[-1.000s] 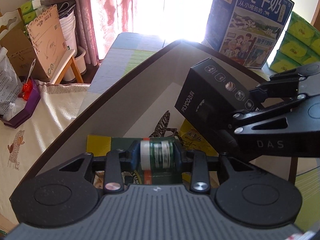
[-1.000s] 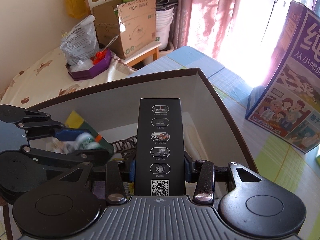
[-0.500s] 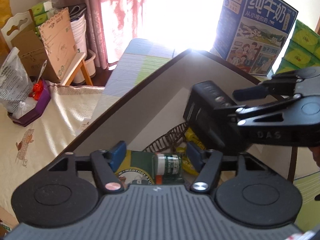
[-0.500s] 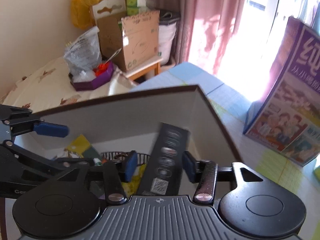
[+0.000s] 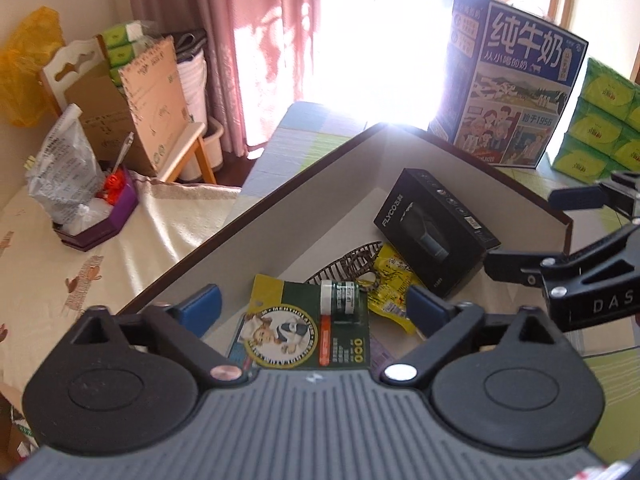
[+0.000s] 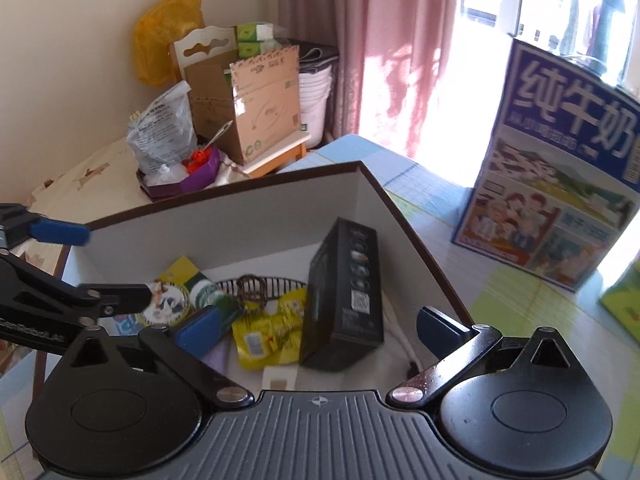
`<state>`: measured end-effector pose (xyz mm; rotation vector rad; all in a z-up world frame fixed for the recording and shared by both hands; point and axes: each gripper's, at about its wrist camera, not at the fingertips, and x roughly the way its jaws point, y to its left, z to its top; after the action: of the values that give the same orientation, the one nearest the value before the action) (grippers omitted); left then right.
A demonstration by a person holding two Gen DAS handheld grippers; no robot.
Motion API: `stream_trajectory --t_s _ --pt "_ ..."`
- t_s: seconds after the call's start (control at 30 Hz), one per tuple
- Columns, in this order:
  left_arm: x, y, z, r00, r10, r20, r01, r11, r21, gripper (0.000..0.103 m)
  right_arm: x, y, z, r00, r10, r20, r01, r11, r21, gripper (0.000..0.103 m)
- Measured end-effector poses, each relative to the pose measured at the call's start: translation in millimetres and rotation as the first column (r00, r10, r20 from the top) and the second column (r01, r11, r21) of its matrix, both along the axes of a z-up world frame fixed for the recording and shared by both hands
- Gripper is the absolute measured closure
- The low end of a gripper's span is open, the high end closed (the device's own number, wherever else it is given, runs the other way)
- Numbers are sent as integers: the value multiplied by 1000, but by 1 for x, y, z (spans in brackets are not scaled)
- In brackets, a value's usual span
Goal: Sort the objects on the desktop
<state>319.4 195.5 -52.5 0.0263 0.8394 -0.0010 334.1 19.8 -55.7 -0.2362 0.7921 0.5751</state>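
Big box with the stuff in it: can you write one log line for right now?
left gripper: open, just released green card pack | right gripper: open, just released black box | both in storage box

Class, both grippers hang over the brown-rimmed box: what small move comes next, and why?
Probably lift both away. The left gripper and right gripper have just opened, empty; the green ointment card and black carton lie inside the brown-rimmed box.

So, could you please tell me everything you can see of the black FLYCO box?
The black FLYCO box is a matte cardboard carton with white lettering, a product picture, a row of round icons and a QR code down one narrow side. It lies tilted inside the open storage box, its lower end resting on the yellow packet, near the wall. No claw touches it.
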Motion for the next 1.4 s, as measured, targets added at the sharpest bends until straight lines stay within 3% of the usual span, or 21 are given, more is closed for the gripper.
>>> stream_trajectory --t_s 0.17,0.33,0.43,1.0,1.4 --pt "-30 -12 7 999 32 6 -32 999 -2 4 -27 -11 4 1000 -18 18 18 1000 -3 2" --pt "-66 -30 17 998 49 43 -51 998 47 2 -56 -25 11 998 -48 40 47 999 22 2" --pt "-86 -36 24 996 71 55 -72 997 26 2 -75 -32 17 995 -58 79 57 998 19 2" --pt "-192 -82 68 981 151 118 -151 989 -12 2 -170 -87 53 990 -1 143 -8 998 69 2" --pt "-246 -118 84 977 159 141 -162 987 6 2 -213 -118 62 989 32 146 -44 996 80 2"
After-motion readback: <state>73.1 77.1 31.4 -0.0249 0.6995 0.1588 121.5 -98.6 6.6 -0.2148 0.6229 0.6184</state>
